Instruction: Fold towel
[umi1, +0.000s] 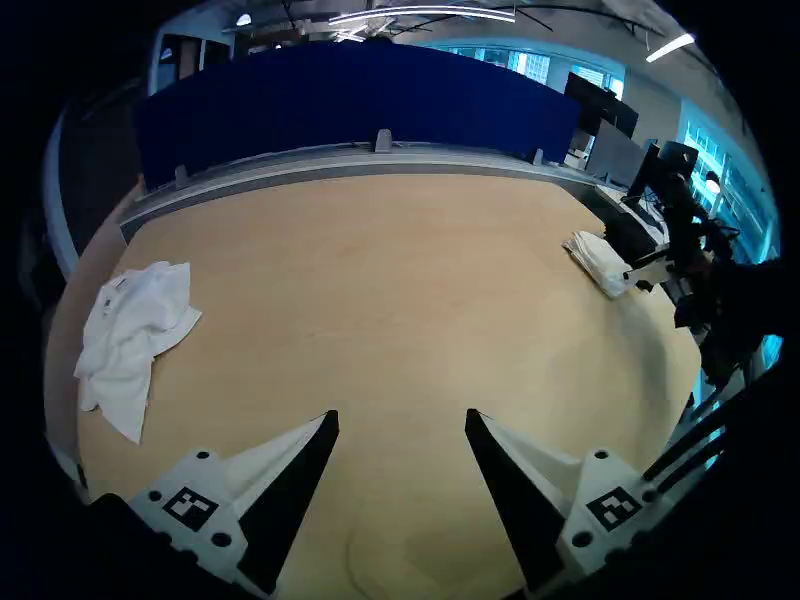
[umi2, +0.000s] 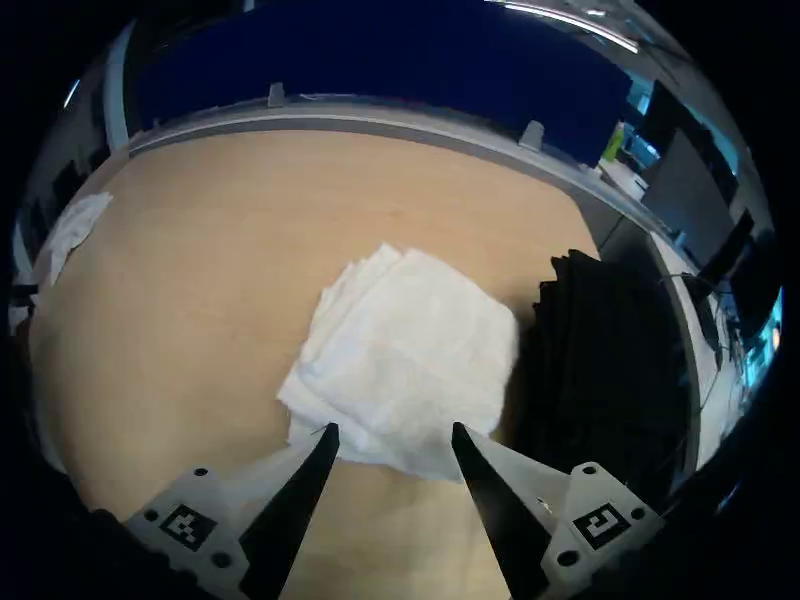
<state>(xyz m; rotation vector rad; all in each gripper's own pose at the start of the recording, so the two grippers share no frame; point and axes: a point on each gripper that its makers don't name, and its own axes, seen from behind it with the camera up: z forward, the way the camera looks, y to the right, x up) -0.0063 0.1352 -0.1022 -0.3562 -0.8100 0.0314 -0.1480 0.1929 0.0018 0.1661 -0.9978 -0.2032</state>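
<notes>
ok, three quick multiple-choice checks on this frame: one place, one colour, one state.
1. In the left gripper view, the crumpled towel lies: A) near the table's left edge B) between the tongs C) on the floor.
2. The partition behind the table is: A) red B) blue C) green.
3. The right tongs, facing the folded towel, are: A) shut on it B) open C) shut, empty.
Answers: 1 A, white heap at far left; 2 B, dark blue wall; 3 B, tips stand apart.
</notes>
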